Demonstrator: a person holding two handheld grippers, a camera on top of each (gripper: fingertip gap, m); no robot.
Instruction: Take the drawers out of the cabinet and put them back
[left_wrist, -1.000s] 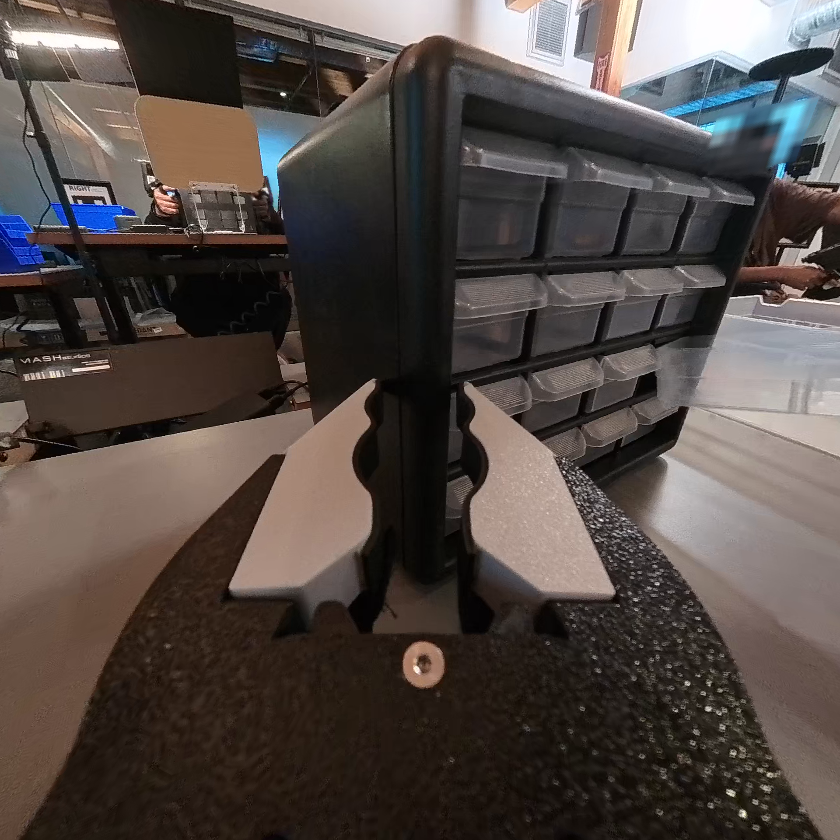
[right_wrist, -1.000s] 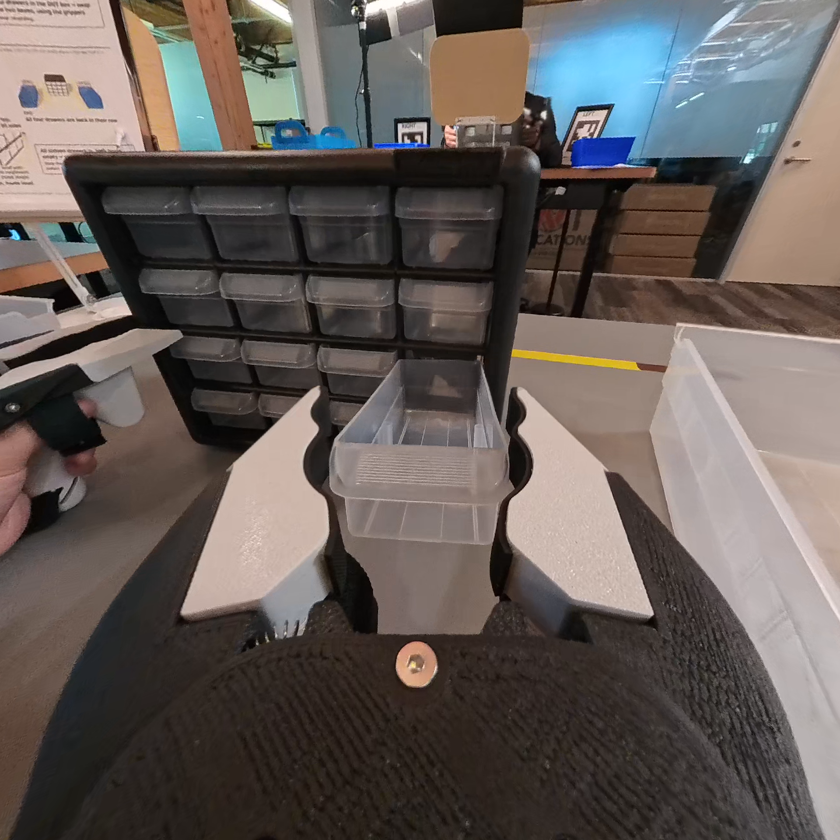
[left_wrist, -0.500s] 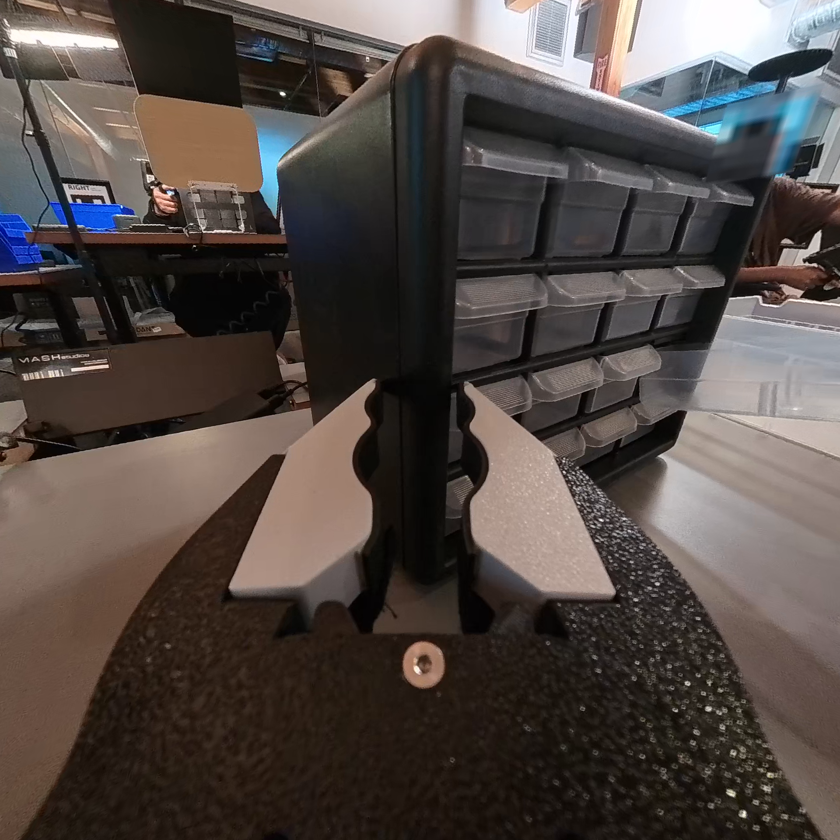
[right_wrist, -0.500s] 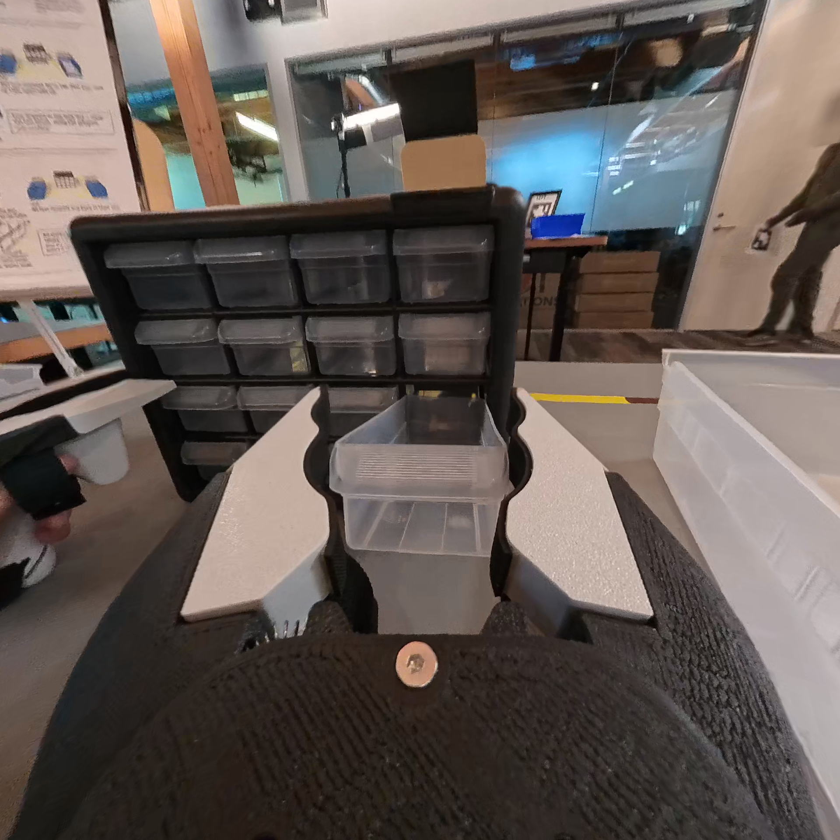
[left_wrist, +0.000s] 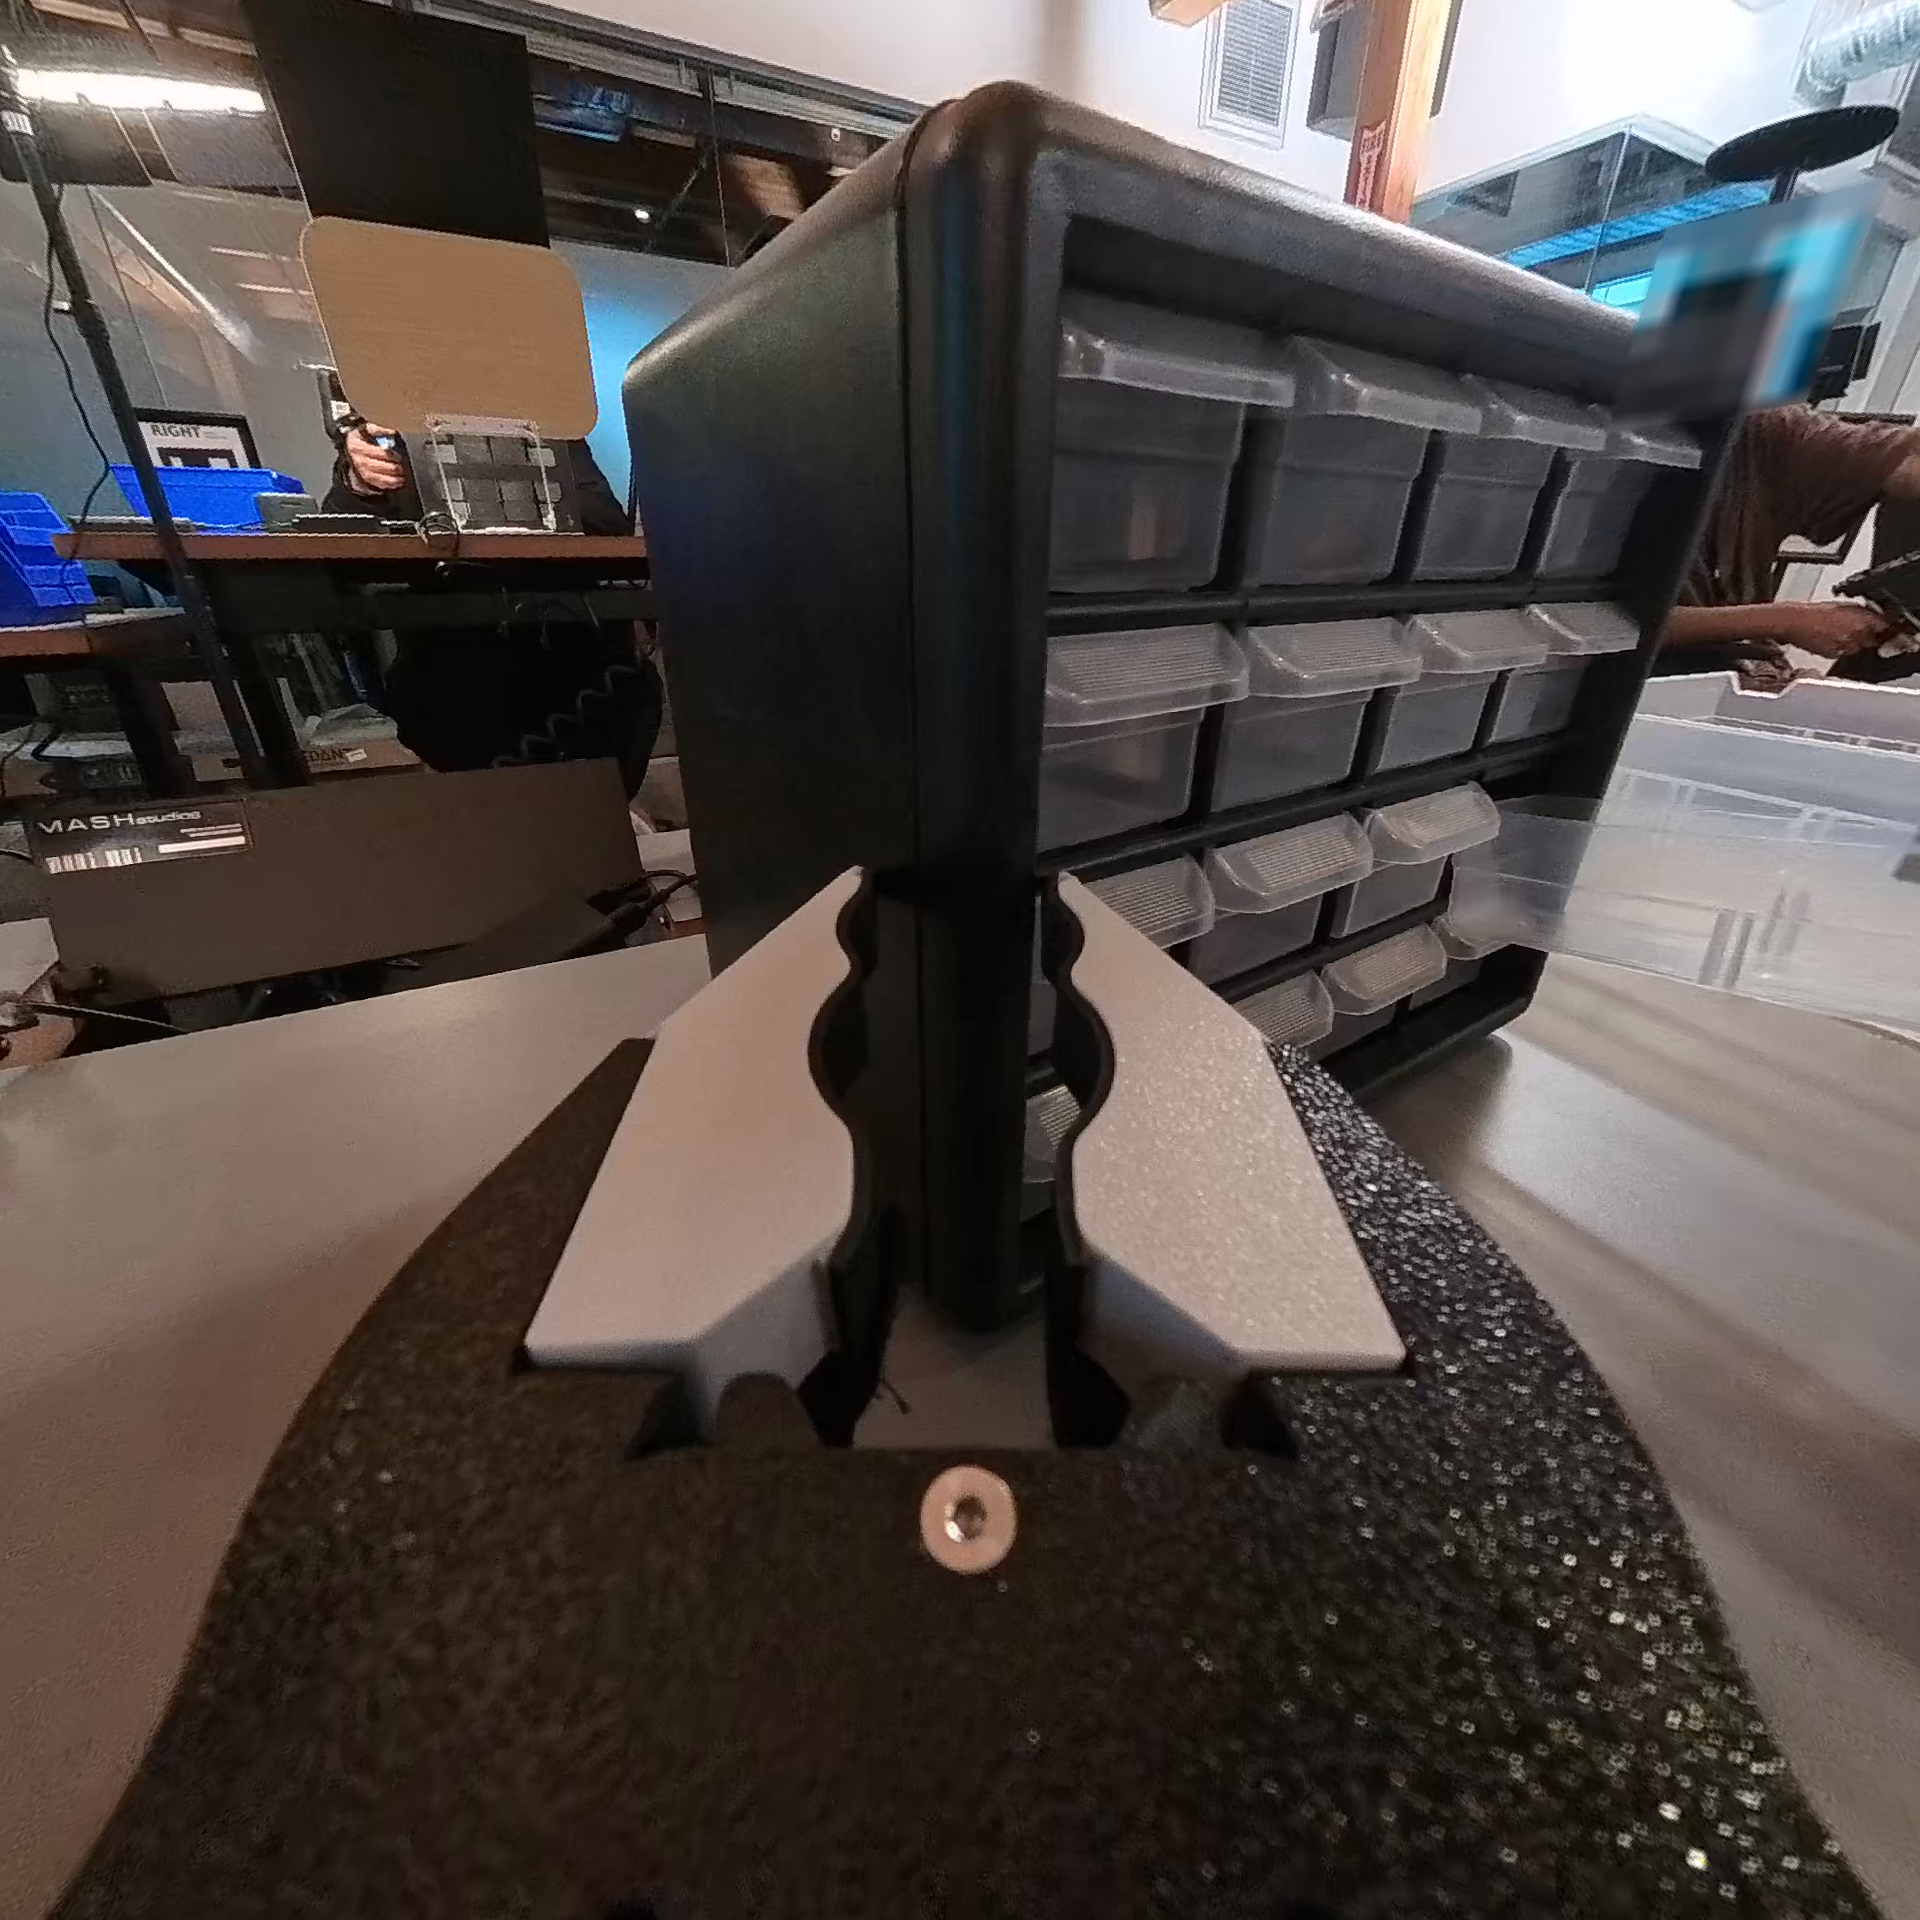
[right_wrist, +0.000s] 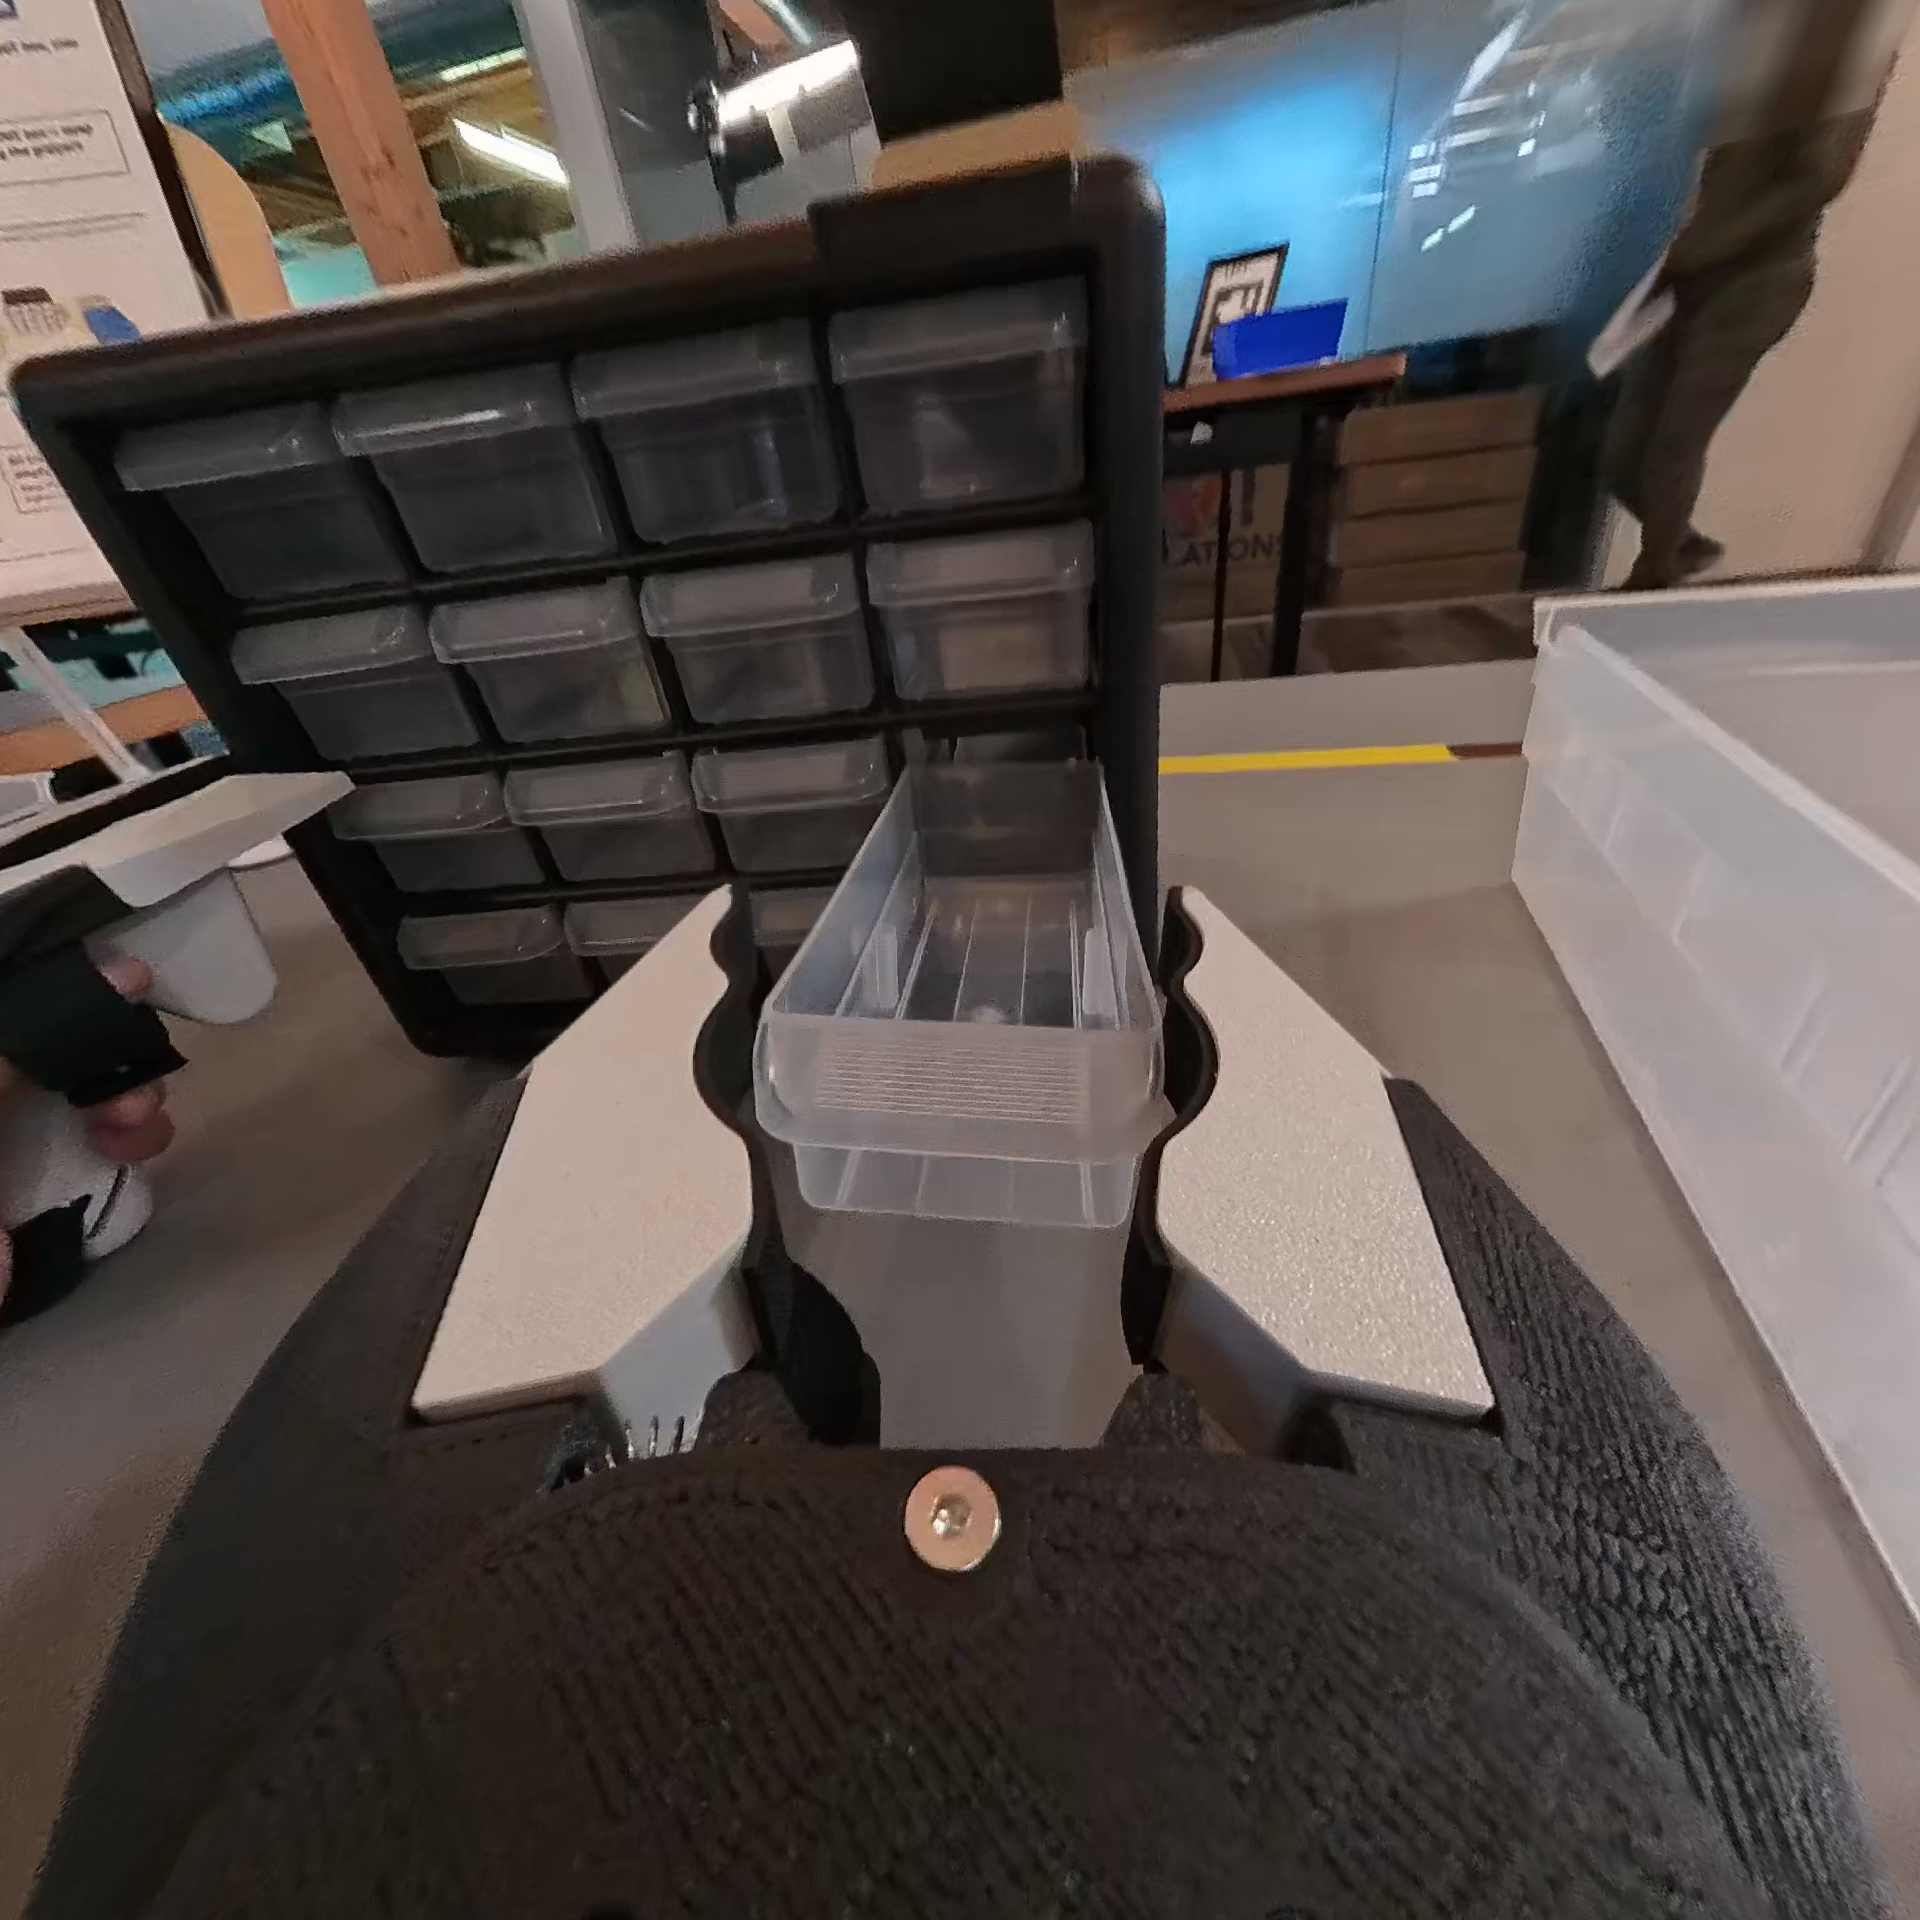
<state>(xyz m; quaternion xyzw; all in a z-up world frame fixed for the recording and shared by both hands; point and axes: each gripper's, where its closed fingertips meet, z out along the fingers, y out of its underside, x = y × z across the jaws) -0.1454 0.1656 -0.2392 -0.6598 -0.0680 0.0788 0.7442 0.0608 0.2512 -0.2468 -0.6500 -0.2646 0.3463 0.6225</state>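
Note:
A black cabinet (left_wrist: 790, 582) with rows of clear drawers stands on the grey table; it also shows in the right wrist view (right_wrist: 1127, 436). My left gripper (left_wrist: 961, 935) is shut on the cabinet's front left corner post, low down. My right gripper (right_wrist: 961, 935) is shut on a clear drawer (right_wrist: 956, 1081), empty inside. Its far end is at the open slot (right_wrist: 997, 743) of the third row, right column. That drawer shows blurred at the right of the left wrist view (left_wrist: 1683, 894). The left gripper also shows at the left edge of the right wrist view (right_wrist: 177, 842).
A large clear plastic bin (right_wrist: 1725, 852) stands on the table to the right of the cabinet. A yellow floor line (right_wrist: 1309, 761) lies behind it. People stand in the background beyond the table, one at a desk (left_wrist: 343, 545) with blue bins.
The right gripper has tilted and rolled with the drawer, which now points up at the open third-row slot and looks nearer the cabinet. The left gripper has stayed clamped on the corner.

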